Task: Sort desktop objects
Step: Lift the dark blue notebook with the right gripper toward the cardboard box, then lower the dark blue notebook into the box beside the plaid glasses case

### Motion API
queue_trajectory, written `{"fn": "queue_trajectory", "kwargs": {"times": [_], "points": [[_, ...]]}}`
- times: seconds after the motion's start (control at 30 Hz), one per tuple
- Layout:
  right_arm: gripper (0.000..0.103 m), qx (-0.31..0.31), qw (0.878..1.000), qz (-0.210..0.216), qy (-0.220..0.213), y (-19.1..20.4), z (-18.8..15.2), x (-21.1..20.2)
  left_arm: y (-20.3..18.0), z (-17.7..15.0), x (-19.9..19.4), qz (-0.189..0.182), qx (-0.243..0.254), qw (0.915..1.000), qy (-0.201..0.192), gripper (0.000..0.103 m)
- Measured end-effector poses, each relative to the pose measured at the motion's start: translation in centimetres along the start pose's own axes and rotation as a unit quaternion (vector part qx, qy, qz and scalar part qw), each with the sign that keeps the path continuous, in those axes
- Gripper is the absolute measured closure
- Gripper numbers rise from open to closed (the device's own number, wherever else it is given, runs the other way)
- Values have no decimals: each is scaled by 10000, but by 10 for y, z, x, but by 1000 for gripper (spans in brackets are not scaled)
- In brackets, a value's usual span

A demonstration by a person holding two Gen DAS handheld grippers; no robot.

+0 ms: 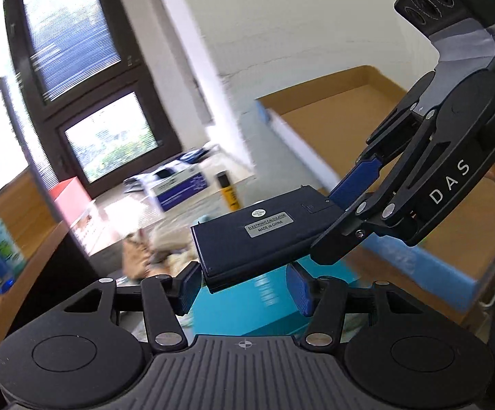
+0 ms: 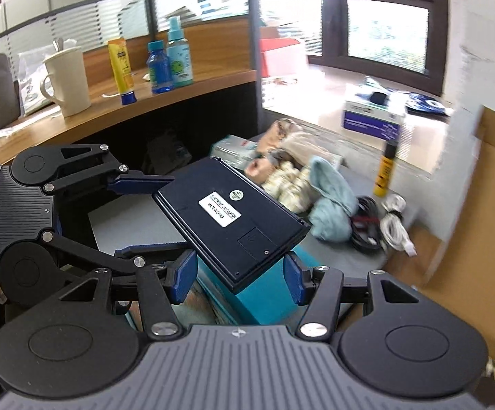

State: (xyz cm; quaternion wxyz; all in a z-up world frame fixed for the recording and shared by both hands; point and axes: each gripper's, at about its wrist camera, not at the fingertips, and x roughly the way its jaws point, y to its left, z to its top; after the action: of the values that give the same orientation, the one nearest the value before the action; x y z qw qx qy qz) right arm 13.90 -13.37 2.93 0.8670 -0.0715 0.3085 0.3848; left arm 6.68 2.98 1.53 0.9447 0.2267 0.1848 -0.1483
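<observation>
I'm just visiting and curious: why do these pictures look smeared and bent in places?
Left wrist view: the background streaks with motion blur, the windows glare white, yet the calculator is sharp. Right wrist view: the fisheye lens bends the desk edge; the right side smears.

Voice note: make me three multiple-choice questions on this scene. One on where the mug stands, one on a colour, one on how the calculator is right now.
1. Where does the mug stand?
A. on the wooden shelf, beside the yellow tube
B. on the floor
C. on a chair

2. What colour is the tube's cap?
A. red
B. blue
C. white

3. How is the calculator?
A. keys up on a desk
B. held in the air, back label up
C. shut in a drawer

Answers:
1. A, it stands left of the tube on the shelf.
2. B, the cap at the tube's foot is blue.
3. B, the left gripper and right gripper clamp it, label on top.
</observation>
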Motion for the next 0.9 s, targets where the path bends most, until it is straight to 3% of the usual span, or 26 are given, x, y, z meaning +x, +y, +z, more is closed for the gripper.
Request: {"fn": "queue_trajectory", "kwargs": {"times": [0.43,0.9], "points": [[42,498,9973,-533,-96,-54,-74,-81,-93,35,15,-660,693,9951,-230,45],[42,897,9907,-993,241,-111,-148,-122,-184,52,55,-1395,1124,9837,-133,45]]}}
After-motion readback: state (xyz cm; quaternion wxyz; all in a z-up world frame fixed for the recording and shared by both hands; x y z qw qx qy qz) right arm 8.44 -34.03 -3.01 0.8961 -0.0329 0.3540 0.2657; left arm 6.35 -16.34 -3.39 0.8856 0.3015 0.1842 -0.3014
